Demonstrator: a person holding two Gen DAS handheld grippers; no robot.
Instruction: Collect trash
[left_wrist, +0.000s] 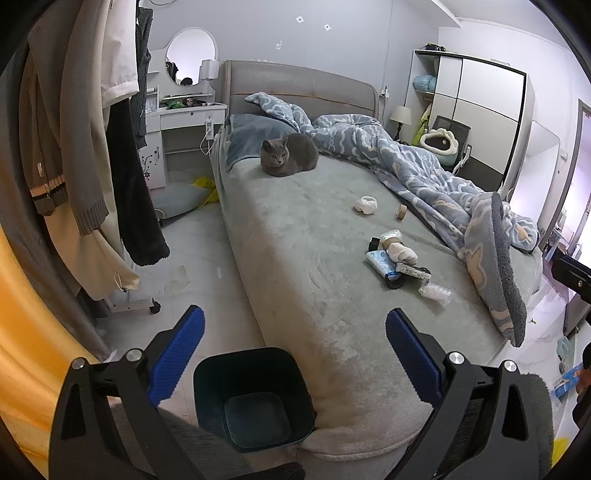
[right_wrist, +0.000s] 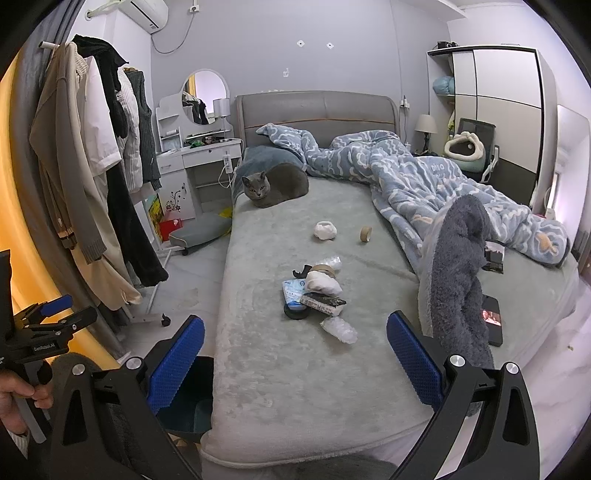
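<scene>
A pile of trash (right_wrist: 316, 291) lies mid-bed: a white crumpled wad, a blue tissue pack, a small box, a black disc. It also shows in the left wrist view (left_wrist: 397, 260). Clear crumpled plastic (right_wrist: 339, 329) lies just in front of it. A white wad (right_wrist: 325, 230) and a tape roll (right_wrist: 365, 234) lie farther back. A dark bin (left_wrist: 255, 393) stands on the floor at the bed's near left corner. My left gripper (left_wrist: 295, 354) is open and empty above the bin. My right gripper (right_wrist: 295, 354) is open and empty over the bed's foot.
A grey cat (right_wrist: 275, 184) sits near the pillow. A blue duvet (right_wrist: 424, 177) and grey fleece (right_wrist: 458, 280) cover the bed's right side, with a phone (right_wrist: 492, 320) beside them. A clothes rack (right_wrist: 103, 177) stands left. A dresser (right_wrist: 199, 162) stands behind.
</scene>
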